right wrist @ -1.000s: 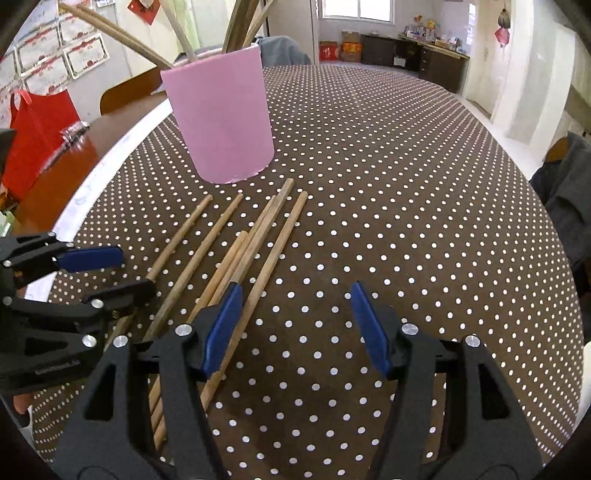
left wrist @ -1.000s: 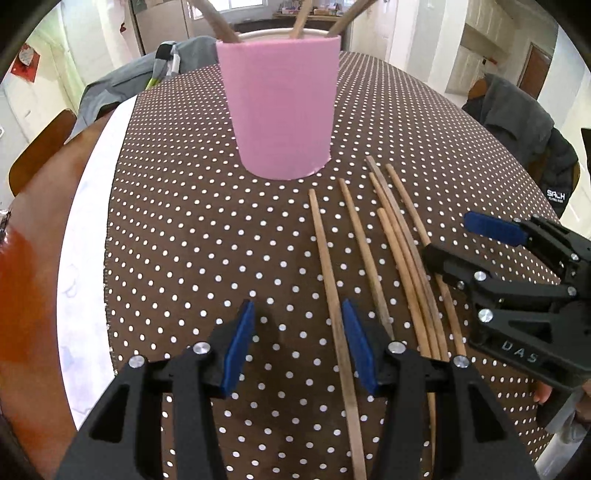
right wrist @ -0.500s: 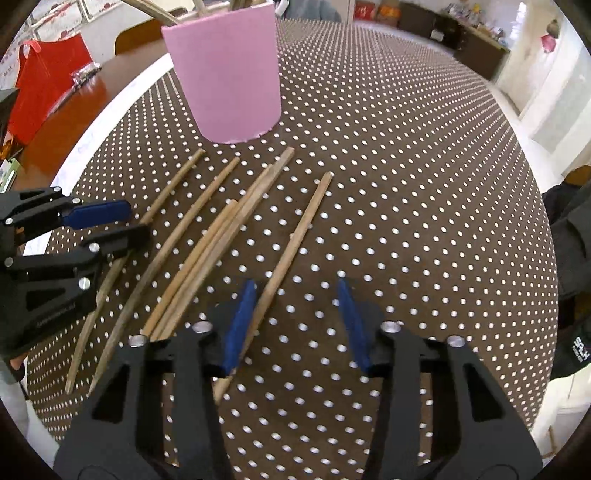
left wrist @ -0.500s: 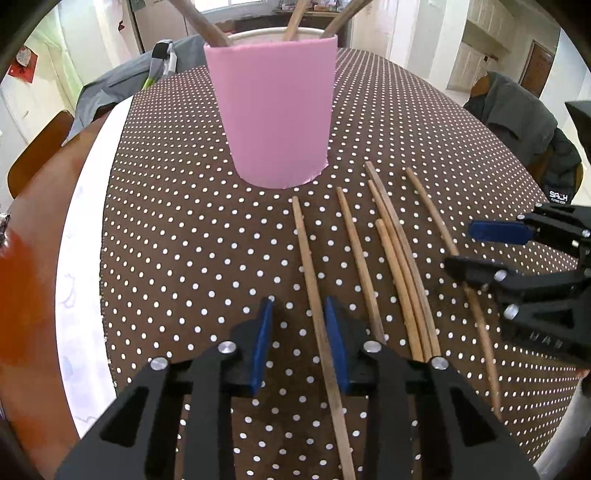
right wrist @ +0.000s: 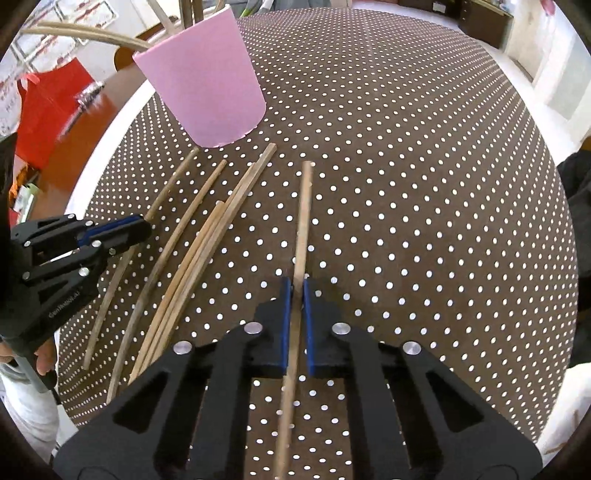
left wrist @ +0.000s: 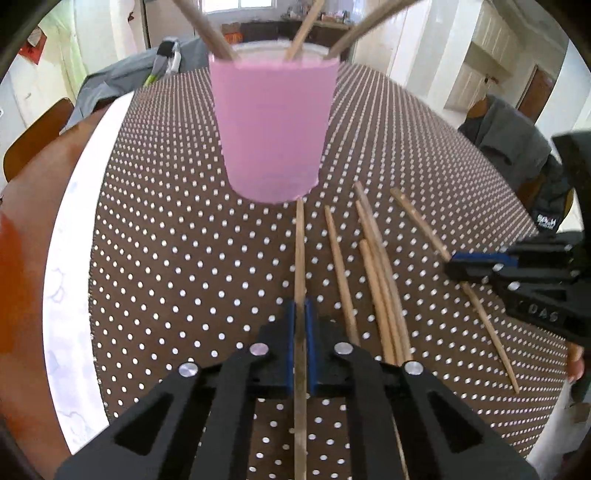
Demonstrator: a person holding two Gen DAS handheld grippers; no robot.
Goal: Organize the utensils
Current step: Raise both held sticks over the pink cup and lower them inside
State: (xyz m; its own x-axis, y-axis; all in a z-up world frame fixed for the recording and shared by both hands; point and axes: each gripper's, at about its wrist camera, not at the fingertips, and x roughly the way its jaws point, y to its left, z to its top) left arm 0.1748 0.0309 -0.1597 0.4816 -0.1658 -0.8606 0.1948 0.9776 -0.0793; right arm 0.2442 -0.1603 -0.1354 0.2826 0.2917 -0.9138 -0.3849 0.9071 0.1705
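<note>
1. Left gripper: blue pads pinched on a wooden chopstick, the leftmost of the row. Its far tip sits just beside the base of the pink cup.
2. Right gripper: pads clamped on the rightmost chopstick, set apart from the rest.
3. Four loose chopsticks lie between the two held ones on the brown dotted tablecloth.
4. Cup stands upright at far side, several sticks already in it.
</note>
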